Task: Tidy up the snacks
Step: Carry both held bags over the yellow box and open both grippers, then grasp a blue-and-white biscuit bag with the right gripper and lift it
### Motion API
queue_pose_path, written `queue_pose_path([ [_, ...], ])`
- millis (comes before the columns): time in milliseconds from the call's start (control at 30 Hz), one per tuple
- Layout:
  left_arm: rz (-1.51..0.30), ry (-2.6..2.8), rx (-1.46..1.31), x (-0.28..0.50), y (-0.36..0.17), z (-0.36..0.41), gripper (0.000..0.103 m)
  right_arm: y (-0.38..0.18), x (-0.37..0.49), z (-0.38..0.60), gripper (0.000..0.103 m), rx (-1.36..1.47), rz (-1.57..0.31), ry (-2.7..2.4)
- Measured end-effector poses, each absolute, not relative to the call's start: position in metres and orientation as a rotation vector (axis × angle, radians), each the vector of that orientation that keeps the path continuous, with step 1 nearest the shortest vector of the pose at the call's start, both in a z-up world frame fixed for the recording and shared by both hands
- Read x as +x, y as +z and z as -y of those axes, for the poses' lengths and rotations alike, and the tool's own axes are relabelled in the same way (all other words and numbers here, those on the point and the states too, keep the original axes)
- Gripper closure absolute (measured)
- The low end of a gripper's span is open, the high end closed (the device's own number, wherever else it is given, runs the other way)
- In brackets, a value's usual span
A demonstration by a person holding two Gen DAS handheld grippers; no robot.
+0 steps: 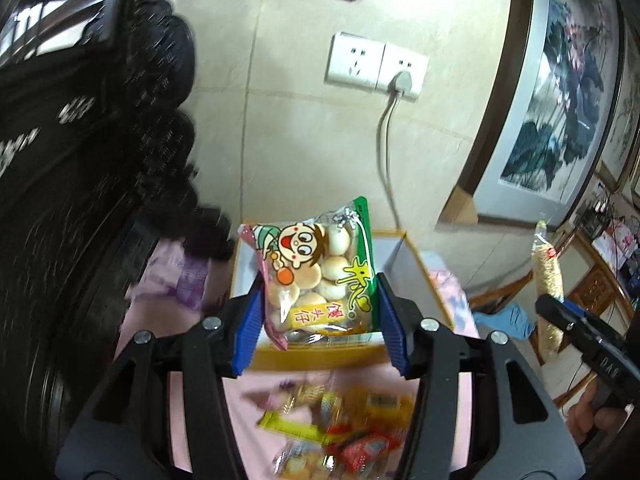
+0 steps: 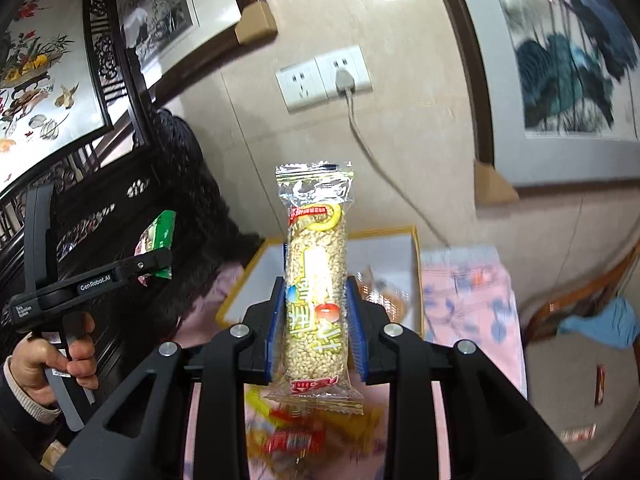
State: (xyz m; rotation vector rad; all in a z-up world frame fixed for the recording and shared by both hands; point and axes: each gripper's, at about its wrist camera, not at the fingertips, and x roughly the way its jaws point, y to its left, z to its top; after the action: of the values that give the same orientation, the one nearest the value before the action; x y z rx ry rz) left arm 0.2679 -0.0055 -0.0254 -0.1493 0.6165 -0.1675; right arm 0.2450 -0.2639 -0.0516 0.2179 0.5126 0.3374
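Note:
My left gripper (image 1: 320, 300) is shut on a bag of round biscuits (image 1: 316, 272) with a cartoon face and green edge, held above a yellow-rimmed box (image 1: 404, 256). My right gripper (image 2: 316, 304) is shut on a long clear pack of puffed rice bar (image 2: 316, 288), held upright above the same box (image 2: 416, 264). The left gripper and its bag also show in the right wrist view (image 2: 154, 256). The rice bar also shows in the left wrist view (image 1: 548, 276). A blurred pile of loose snacks (image 1: 340, 428) lies on the pink cloth below both grippers.
The pink flowered cloth (image 2: 468, 312) covers the table. A dark carved wooden screen (image 1: 60, 200) stands to the left. The wall behind has a socket with a plugged cord (image 1: 400, 80) and framed paintings (image 1: 560, 92). A wooden chair with blue cloth (image 2: 600, 320) is at the right.

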Motion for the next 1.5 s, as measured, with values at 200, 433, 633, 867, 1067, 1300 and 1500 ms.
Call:
queue_pose_path([
  [200, -0.661, -0.051, -0.118, 0.336, -0.021, 0.028, 0.012, -0.047, 0.311, 0.245, 0.034, 0.220, -0.578, 0.288],
  [433, -0.646, -0.116, -0.148, 0.277, -0.028, 0.018, 0.006, -0.056, 0.245, 0.244, 0.033, 0.149, -0.542, 0.406],
  [633, -0.742, -0.097, -0.153, 0.228, -0.074, -0.003, 0.006, -0.123, 0.200, 0.221, 0.033, 0.041, -0.706, 0.480],
  [867, -0.883, -0.050, -0.208, 0.175, -0.129, -0.028, 0.006, -0.194, 0.147, 0.200, 0.033, 0.037, -0.898, 0.554],
  [1067, -0.943, -0.031, -0.199, 0.141, -0.152, -0.036, 0.006, -0.237, 0.123, 0.183, 0.033, 0.011, -0.999, 0.560],
  [1300, -0.976, -0.024, -0.218, 0.120, -0.155, -0.039, 0.006, -0.275, 0.128, 0.154, 0.031, -0.207, -1.029, 0.655],
  [1500, -0.986, -0.013, -0.197, 0.105, -0.153, -0.045, 0.006, -0.304, 0.142, 0.130, 0.030, -0.405, -1.034, 0.692],
])
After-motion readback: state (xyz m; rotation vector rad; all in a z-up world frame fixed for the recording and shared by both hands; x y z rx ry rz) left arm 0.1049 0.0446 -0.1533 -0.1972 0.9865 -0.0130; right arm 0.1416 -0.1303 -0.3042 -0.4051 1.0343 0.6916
